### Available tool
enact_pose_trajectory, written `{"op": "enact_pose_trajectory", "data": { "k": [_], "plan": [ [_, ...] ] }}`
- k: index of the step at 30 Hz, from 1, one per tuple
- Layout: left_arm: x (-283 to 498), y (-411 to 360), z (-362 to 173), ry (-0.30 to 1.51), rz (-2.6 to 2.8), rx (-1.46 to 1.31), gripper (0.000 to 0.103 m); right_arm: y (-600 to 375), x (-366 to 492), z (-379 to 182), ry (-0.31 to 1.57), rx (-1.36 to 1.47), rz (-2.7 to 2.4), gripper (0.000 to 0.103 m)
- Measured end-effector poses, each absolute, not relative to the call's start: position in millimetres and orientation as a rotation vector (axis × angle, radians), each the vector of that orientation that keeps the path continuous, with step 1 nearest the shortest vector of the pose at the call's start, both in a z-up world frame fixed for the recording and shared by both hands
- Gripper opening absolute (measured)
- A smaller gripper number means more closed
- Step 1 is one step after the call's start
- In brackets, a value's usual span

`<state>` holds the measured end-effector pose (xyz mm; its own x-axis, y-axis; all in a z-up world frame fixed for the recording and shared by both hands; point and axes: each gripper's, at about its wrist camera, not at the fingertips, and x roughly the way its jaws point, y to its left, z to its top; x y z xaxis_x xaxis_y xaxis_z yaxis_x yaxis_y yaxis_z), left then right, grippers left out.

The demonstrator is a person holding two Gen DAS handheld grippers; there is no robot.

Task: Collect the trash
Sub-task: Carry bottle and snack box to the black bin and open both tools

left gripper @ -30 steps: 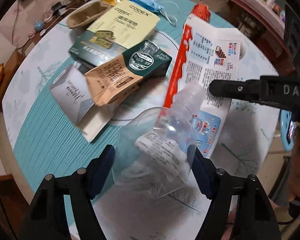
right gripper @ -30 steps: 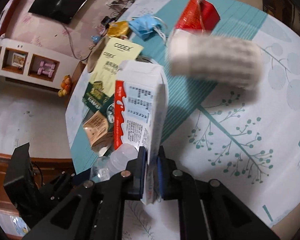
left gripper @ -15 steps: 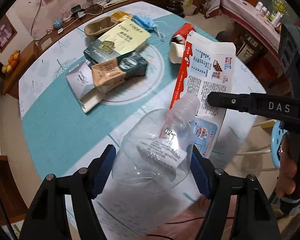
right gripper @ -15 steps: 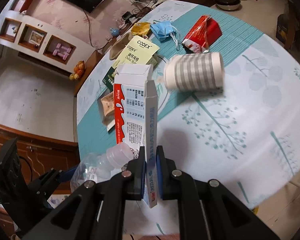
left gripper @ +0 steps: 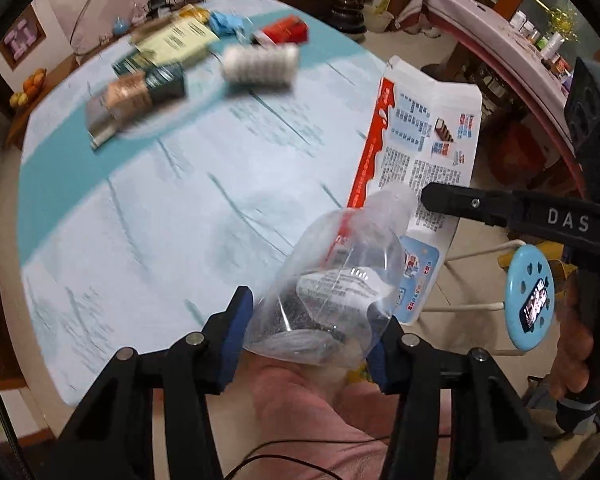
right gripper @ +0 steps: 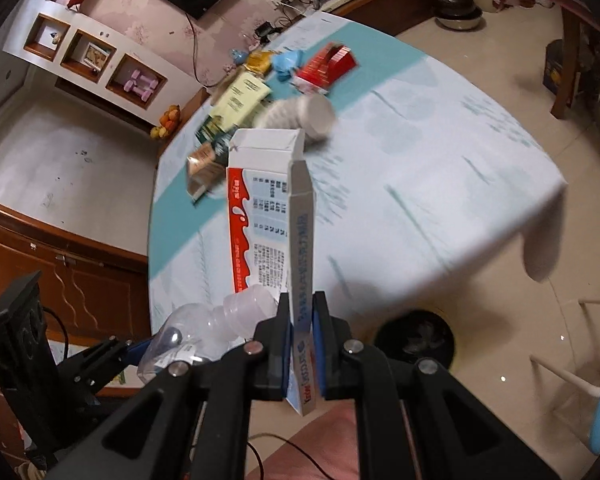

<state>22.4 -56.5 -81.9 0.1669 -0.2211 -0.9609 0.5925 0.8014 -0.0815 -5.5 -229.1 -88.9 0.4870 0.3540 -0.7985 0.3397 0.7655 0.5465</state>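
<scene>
A clear plastic bottle [left gripper: 332, 292] is held between the pads of the left hand-held gripper [left gripper: 308, 340], whose jaws are closing on it, off the near edge of the bench [left gripper: 172, 200]. The bottle is judged light, thin-walled and easily crushed, so a hold across its wide body is suggested. A flattened carton [right gripper: 276, 216], judged stiff and light, is clamped at its lower edge by the right hand-held gripper [right gripper: 300, 348].
</scene>
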Motion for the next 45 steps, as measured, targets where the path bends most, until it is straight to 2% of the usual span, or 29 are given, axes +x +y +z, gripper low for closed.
{"op": "enact_pose_trajectory", "data": {
  "k": [9,18,20,22,31,34,38,41,45],
  "plan": [
    [-47,-109,-150,1.339,-0.573,0.443,0.049,-262,-73,-141,1.128,0.815,-0.036,0.009],
    [-50,-131,-250,1.367,-0.545,0.494,0.048,-277,-102,-235,1.169,0.871,-0.184,0.009],
    [-47,-131,-275,1.366,-0.528,0.504,0.050,-278,-105,-258,1.170,0.869,-0.224,0.009],
    [-44,-129,-297,1.368,-0.511,0.514,0.062,-279,-108,-283,1.171,0.866,-0.260,0.009],
    [-34,-117,-378,1.349,-0.476,0.553,0.070,-262,-104,-387,1.154,0.829,-0.369,0.009],
    [-35,-113,-390,1.332,-0.477,0.559,0.077,-247,-100,-408,1.144,0.790,-0.366,0.010],
    [-36,-105,-397,1.343,-0.472,0.558,0.080,-231,-95,-429,1.167,0.773,-0.350,0.013],
    [-36,-97,-394,1.339,-0.464,0.552,0.089,-218,-92,-440,1.209,0.777,-0.331,0.014],
    [-38,-84,-390,1.319,-0.451,0.562,0.092,-205,-93,-443,1.243,0.785,-0.304,0.015]
  ]
}}
